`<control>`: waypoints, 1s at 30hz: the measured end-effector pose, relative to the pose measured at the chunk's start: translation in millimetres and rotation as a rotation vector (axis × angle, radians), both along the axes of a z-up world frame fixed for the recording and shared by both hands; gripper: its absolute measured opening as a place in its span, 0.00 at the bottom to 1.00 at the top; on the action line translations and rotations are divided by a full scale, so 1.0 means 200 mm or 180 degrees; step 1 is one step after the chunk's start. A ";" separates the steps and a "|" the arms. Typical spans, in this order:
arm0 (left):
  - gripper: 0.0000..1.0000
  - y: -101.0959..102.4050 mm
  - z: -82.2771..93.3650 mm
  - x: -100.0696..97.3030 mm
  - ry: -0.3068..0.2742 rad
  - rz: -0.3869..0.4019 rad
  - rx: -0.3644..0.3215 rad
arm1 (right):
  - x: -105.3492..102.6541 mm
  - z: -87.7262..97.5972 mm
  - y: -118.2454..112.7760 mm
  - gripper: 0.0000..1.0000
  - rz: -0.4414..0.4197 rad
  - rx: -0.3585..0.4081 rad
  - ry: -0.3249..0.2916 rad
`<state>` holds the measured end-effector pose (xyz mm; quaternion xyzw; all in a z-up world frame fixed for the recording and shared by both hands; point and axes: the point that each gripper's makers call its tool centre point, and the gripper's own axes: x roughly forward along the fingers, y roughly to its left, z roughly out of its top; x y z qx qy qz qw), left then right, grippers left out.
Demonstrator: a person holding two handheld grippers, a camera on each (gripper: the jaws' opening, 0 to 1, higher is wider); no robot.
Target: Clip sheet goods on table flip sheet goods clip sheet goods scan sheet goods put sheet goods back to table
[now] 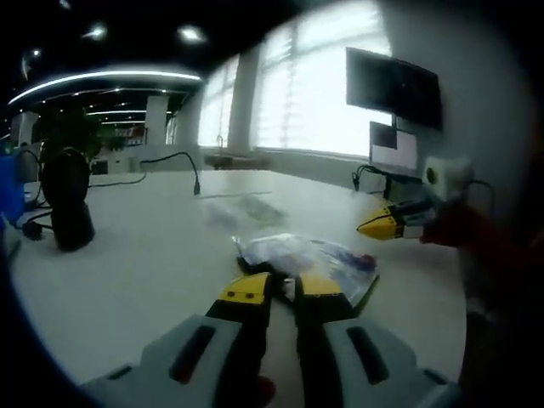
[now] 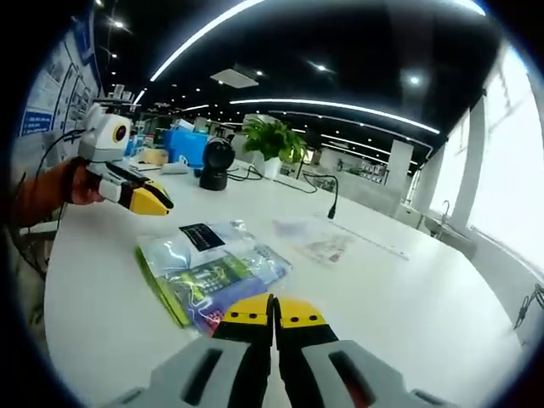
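Bright windows with blinds and long ceiling light strips frame a wide white surface (image 1: 153, 255) in an open office. On it we see the sheet goods (image 2: 208, 272), a flat clear plastic packet lying near the surface's edge; in the right gripper view it shows a black label at one end, a green border along one side and blue and purple print inside. In the left gripper view the same packet (image 1: 310, 259) looks glossy and crinkled, lying just ahead of our left gripper (image 1: 282, 289), whose yellow-tipped jaws stand close together with a narrow gap; we cannot tell whether they touch the packet's near edge. Our right gripper (image 2: 274, 313) has its jaws pressed together on nothing, its tips just beside the packet's near corner. A second, paler packet (image 2: 319, 242) lies further along the surface. Beyond it stand a black gooseneck microphone (image 2: 327, 191), a black round device (image 2: 217, 161) and a potted plant (image 2: 272, 136).
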<state>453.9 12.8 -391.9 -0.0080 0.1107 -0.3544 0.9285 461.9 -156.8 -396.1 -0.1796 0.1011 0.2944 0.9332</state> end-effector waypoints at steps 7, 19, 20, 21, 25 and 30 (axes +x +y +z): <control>0.05 -0.02 -0.03 0.03 0.0184 -0.0038 -0.0106 | 0.02 -0.01 0.00 0.00 0.0022 -0.0088 0.0026; 0.04 -0.02 -0.07 0.06 0.0446 -0.0121 -0.0099 | 0.05 -0.08 0.03 0.00 0.0071 -0.0121 0.0256; 0.04 -0.02 -0.07 0.05 0.0462 -0.0133 -0.0091 | 0.05 -0.08 0.03 0.00 0.0076 -0.0129 0.0269; 0.04 -0.03 -0.08 0.05 0.0479 -0.0147 -0.0085 | 0.06 -0.08 0.03 0.00 0.0067 -0.0131 0.0282; 0.04 -0.03 -0.09 0.05 0.0668 -0.0177 -0.0270 | 0.08 -0.10 0.02 0.00 0.0024 -0.0140 0.0333; 0.05 -0.03 -0.11 0.05 0.0694 -0.0186 -0.0234 | 0.07 -0.13 0.01 0.00 0.0020 -0.0154 0.0369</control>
